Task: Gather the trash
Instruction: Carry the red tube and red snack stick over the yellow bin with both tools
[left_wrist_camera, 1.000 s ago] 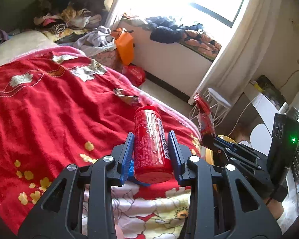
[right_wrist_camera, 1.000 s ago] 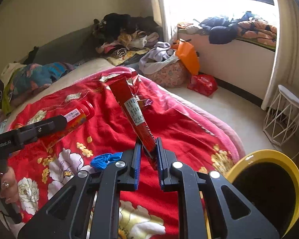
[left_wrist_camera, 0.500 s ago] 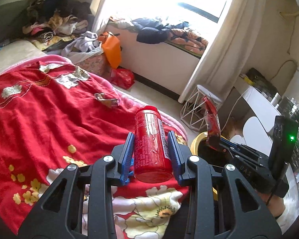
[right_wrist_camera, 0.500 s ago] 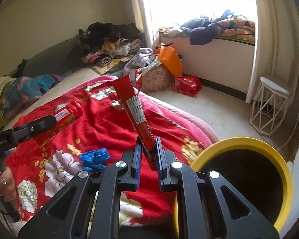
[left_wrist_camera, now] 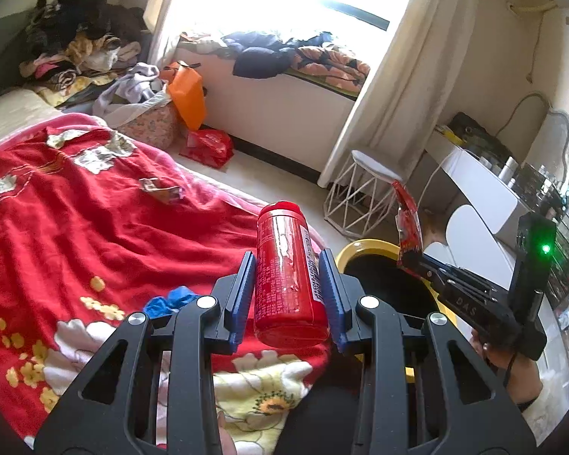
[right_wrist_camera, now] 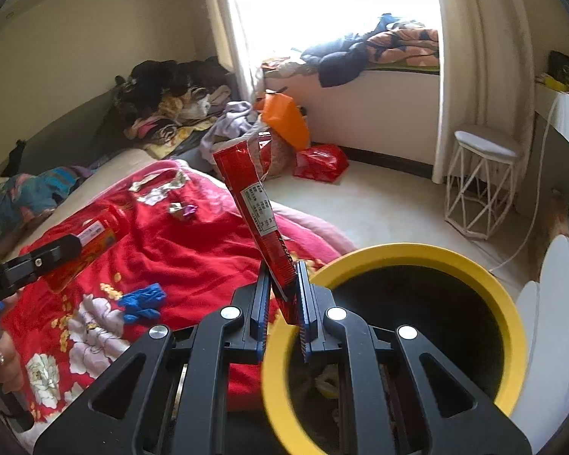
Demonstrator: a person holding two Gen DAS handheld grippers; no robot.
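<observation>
Red trash in both grippers, one item each, at the yellow-rimmed bin.

Left gripper [left_wrist_camera: 287, 284]: blue-padded jaws clamped on one red cylindrical canister [left_wrist_camera: 288, 273], lid end pointing away, held above the edge of the red floral blanket [left_wrist_camera: 76, 235]. Right gripper [right_wrist_camera: 280, 295]: jaws pinched on one long red snack wrapper [right_wrist_camera: 258, 212], standing upright at the near rim of one bin [right_wrist_camera: 398, 254] with a black interior; some debris lies at the bin bottom. On the blanket: one crumpled blue glove [right_wrist_camera: 142, 301] close by, and farther off one small crumpled wrapper [left_wrist_camera: 159, 191]. Beyond the bed, on the floor: one white wire stool [right_wrist_camera: 481, 185], one red bag [right_wrist_camera: 320, 161], one orange bag [right_wrist_camera: 286, 121]. Clothes are piled on the window ledge.
</observation>
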